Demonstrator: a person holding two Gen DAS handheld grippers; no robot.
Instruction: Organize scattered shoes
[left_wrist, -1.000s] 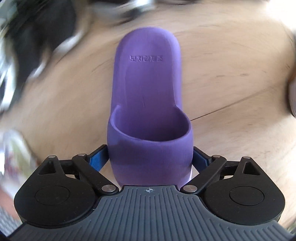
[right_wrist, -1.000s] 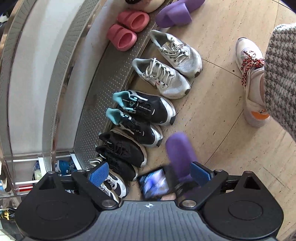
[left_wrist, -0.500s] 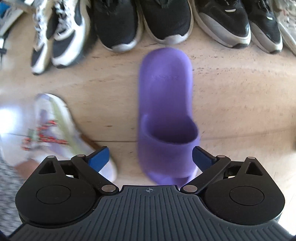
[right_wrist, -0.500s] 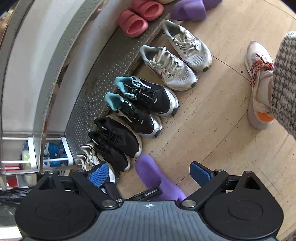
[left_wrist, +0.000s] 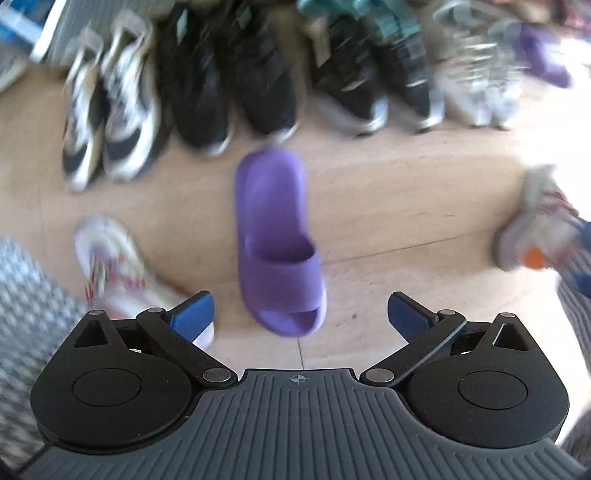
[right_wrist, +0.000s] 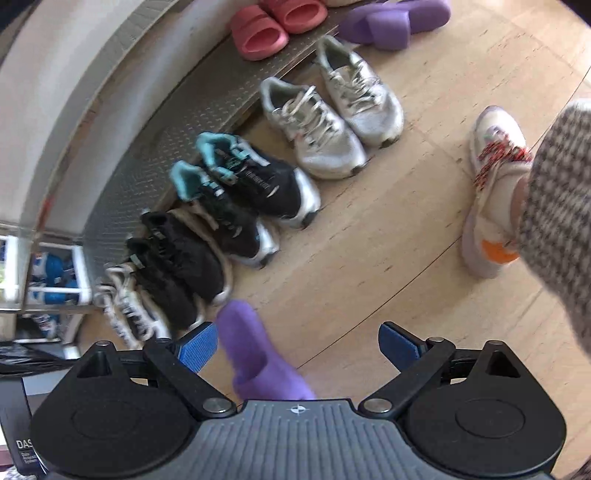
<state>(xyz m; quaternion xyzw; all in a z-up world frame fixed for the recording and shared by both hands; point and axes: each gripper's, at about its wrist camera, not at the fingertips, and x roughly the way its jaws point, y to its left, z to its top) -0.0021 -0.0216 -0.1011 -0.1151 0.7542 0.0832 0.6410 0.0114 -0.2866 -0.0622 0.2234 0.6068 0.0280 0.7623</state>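
Note:
A purple slipper (left_wrist: 277, 240) lies flat on the wooden floor, toe toward me, heel near a row of sneakers. My left gripper (left_wrist: 299, 312) hangs above its toe end, pointing straight down; its jaws are opening and the blue pads (left_wrist: 192, 310) touch nothing. In the right wrist view the same purple slipper (right_wrist: 255, 354) shows low down, and my right gripper (right_wrist: 299, 345) stands open above the floor with nothing held. Its mate, a second purple slipper (right_wrist: 391, 22), lies far off by the pink slippers (right_wrist: 273, 26).
Along a patterned metal step (right_wrist: 155, 129) stand grey sneakers (right_wrist: 332, 110), black-and-teal sneakers (right_wrist: 243, 195), black sneakers (right_wrist: 177, 258) and white-and-black sneakers (right_wrist: 129, 314). A person's shoe (right_wrist: 495, 192) and checked trouser leg (right_wrist: 561, 221) stand right; another foot (left_wrist: 114, 258) is beside the slipper.
My left gripper let go of the purple slipper, spread wider and rose, so the slipper looks smaller on the floor. The left gripper has gone from the right wrist view.

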